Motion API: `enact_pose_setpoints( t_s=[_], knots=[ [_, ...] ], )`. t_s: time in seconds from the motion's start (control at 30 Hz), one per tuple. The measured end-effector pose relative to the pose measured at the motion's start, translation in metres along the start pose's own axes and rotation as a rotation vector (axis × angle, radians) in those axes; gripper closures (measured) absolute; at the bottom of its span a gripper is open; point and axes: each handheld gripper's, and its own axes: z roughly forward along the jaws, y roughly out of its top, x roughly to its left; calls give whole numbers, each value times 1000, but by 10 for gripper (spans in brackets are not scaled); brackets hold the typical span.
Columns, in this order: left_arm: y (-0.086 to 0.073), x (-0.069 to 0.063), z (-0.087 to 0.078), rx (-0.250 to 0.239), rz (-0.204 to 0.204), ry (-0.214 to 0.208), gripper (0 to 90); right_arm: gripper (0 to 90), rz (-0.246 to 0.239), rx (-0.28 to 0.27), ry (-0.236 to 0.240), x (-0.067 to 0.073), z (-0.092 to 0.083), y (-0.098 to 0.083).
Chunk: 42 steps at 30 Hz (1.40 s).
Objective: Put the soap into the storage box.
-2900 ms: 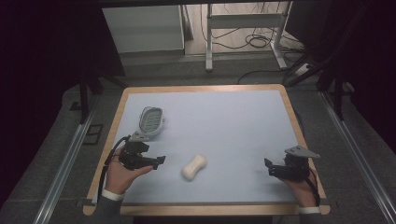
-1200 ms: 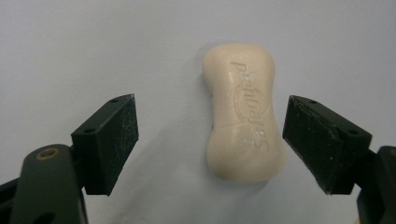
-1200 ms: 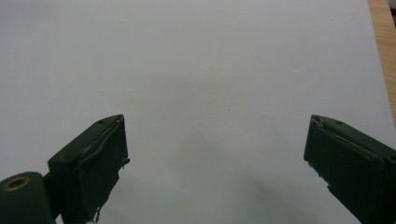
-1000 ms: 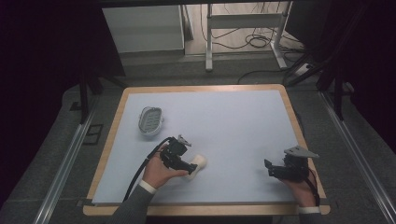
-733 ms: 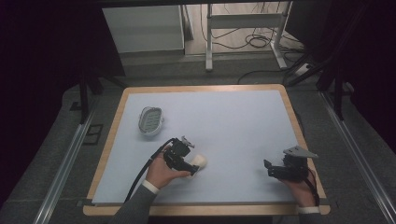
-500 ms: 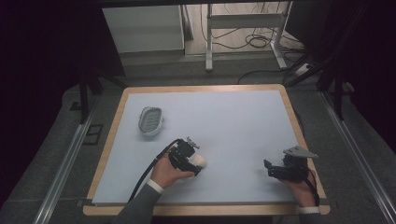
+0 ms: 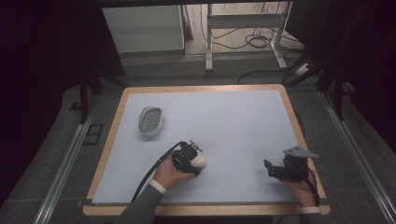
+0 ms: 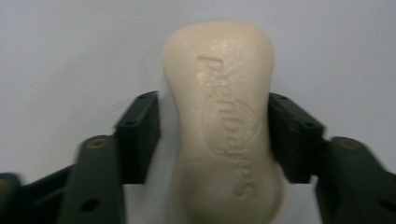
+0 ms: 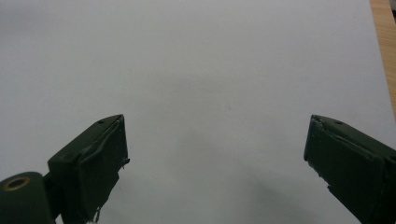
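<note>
A cream bar of soap (image 8: 224, 70) with embossed lettering lies flat on the pale blue mat (image 7: 233, 126). My left gripper (image 8: 215, 128) straddles its waist. The jaws have just been closing around the soap: the right pad (image 8: 292, 135) is at the soap's edge, and the left pad (image 8: 137, 135) is still a narrow gap away. In the high view the soap (image 7: 201, 160) peeks out beyond the left gripper (image 7: 196, 161) near the table's front middle. My right gripper (image 9: 215, 140) rests open over bare mat, at the front right in the high view (image 7: 270, 168).
A grey soap dish (image 7: 152, 120) sits on the mat at the back left, well away from both hands. The wooden table edge (image 7: 303, 140) runs close to the right hand. Metal rails flank the table on both sides.
The left hand came from the front left to the soap, settled over it, and its jaws narrowed around it. The right hand and the soap dish stayed put.
</note>
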Motion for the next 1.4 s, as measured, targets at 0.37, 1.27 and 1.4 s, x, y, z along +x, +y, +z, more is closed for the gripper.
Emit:
enact_pose_setpoints(
  t_s=[0.37,1.27,1.4],
  knots=[
    [-2,1,-7,-14,6,5,496,58,7,-8,-5,-3,-1,0],
    [-10,27,-52,-123,-24,5,497,59,10,-10,-14,-4,-2,-1],
    [-10,30,-55,-115,-27,5,497,58,11,-9,-15,-4,-2,-1]
  ],
)
